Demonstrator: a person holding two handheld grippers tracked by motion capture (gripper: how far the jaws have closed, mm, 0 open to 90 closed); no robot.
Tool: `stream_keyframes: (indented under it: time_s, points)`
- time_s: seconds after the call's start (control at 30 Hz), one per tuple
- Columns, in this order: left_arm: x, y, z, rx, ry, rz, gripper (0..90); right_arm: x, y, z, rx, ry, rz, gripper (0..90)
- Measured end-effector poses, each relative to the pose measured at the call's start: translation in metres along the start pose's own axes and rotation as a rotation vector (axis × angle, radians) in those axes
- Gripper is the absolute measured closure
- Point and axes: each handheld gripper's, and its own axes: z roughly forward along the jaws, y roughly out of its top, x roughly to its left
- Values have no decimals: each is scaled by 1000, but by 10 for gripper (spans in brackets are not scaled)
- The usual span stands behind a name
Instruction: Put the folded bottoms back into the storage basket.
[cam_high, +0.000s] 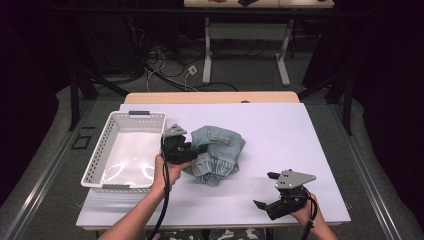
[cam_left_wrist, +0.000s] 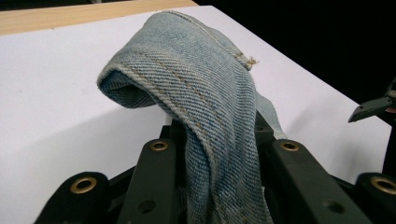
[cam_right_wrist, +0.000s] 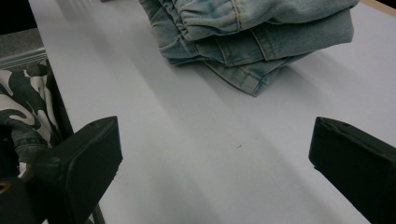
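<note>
The left gripper (cam_high: 197, 148) is pinched tight on the jeans (cam_high: 217, 152), maybe to lift them into the white basket (cam_high: 100, 157), while the right gripper (cam_high: 266, 190) waits wide open.

Jeans (cam_high: 217, 152): light-blue denim, faded, crumpled in heap at mid-surface (cam_high: 280, 135), just right of basket (cam_high: 100, 160). One stitched fold (cam_left_wrist: 196, 93) lifted off surface, clamped in left tool (cam_high: 197, 149); rest lay bunched, elastic waistband showing.

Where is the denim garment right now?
In the high view the denim garment lies bunched mid-table, just right of the white basket, its near-left edge clamped in the left gripper.
</note>
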Motion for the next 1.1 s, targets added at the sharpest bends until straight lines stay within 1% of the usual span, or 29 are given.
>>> stream_keyframes:
  time_s: [0.13,0.17,0.23,0.3,0.47,0.67,1.0,1.1]
  points:
    - [0,1,-4,-10,-4,2,721,0,0,0,0,-1,0,24]
    - [0,2,-5,-8,-5,8,721,0,0,0,0,-1,1,24]
    - [0,2,-6,-18,-15,1,722,0,1,0,-3,-3,-2,24]
    - [0,3,-8,-22,-18,6,722,0,1,1,-3,-4,-2,24]
    - [0,6,-13,-28,-14,12,722,-1,0,0,-2,-4,2,24]
    - [0,10,-19,-22,-14,37,722,0,0,-1,-5,-9,6,24]
    - [1,15,-27,-39,-18,38,725,-1,-1,-1,-7,-13,7,24]
    - [0,16,-29,-35,-22,48,724,0,-1,-1,-7,-14,5,24]
